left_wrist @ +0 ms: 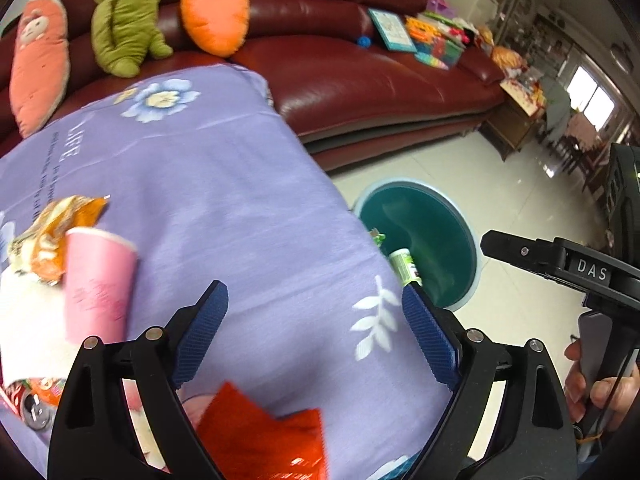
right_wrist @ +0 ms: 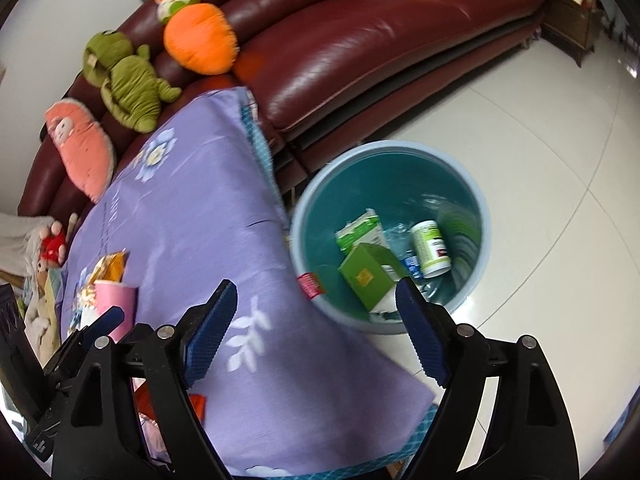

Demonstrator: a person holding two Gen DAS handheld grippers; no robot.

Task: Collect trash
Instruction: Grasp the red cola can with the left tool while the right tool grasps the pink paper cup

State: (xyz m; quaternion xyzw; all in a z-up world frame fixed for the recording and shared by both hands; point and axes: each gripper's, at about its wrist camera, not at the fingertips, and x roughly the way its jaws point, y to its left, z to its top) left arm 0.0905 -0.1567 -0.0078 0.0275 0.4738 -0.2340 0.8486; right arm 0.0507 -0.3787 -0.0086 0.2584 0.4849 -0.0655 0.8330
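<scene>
- Setting: a glossy white tiled floor (right_wrist: 540, 160) with a dark red leather sofa (right_wrist: 360, 52) behind; a table draped in a lilac floral cloth (left_wrist: 224, 184) stands in front of the sofa.
- On the sofa: an orange carrot plush (right_wrist: 200, 40), a green frog plush (right_wrist: 128, 84) and a pink plush (right_wrist: 80, 148).
- Your left gripper (left_wrist: 316, 332) hangs over the cloth, jaws spread wide, nothing between them.
- Your right gripper (right_wrist: 316, 332) sits above the cloth's edge beside the bin, jaws equally wide, nothing held.
- Trash on the cloth: a pink paper cup (left_wrist: 96, 284) lying against a crumpled orange snack wrapper (left_wrist: 56, 232); a red foil packet (left_wrist: 268, 440) lies near your left gripper's base.
- The round teal plastic bin (right_wrist: 472, 184) stands on the floor just beside the table. It contains a green carton (right_wrist: 368, 272), a white-and-green carton (right_wrist: 360, 232) and a white pot with a green label (right_wrist: 430, 248).
</scene>
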